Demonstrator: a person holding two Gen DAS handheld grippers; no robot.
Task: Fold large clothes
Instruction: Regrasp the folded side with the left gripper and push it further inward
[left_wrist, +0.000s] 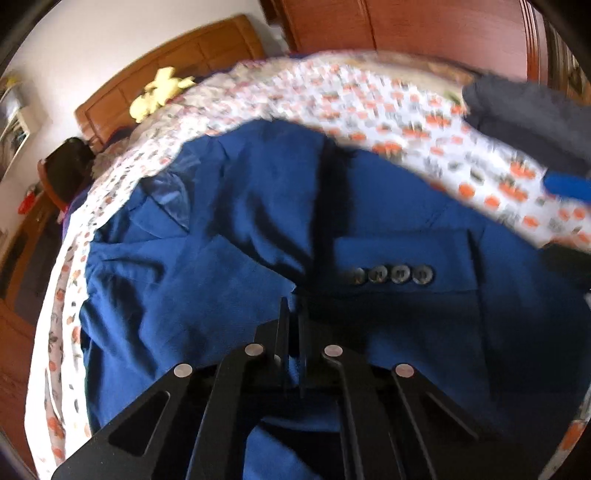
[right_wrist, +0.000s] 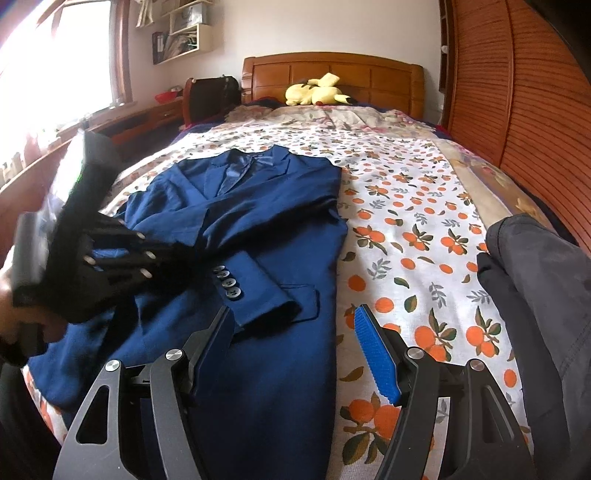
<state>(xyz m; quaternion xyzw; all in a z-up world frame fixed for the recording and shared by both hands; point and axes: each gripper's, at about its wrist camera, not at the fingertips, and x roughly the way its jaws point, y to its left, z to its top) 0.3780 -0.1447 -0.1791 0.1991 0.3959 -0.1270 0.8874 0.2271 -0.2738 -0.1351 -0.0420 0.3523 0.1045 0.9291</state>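
Lying across the bed (right_wrist: 424, 206), on its orange-print sheet, the blue jacket (right_wrist: 258, 229) is taking up the side nearer the window, collar pointing toward the headboard (right_wrist: 332, 74), one sleeve folded over its front with four buttons (right_wrist: 227, 282) showing at the cuff. A dark garment (right_wrist: 535, 295) is sitting on the bed well apart from the jacket, on the opposite side. A yellow soft toy (right_wrist: 317, 90) is resting by the headboard, beyond the jacket's collar. The left claw (left_wrist: 293, 325) is standing pinched narrow on the jacket's blue cloth, just beside the buttoned cuff. The right claw (right_wrist: 291, 343) is hanging wide open over the jacket's lower edge, gripping nothing.
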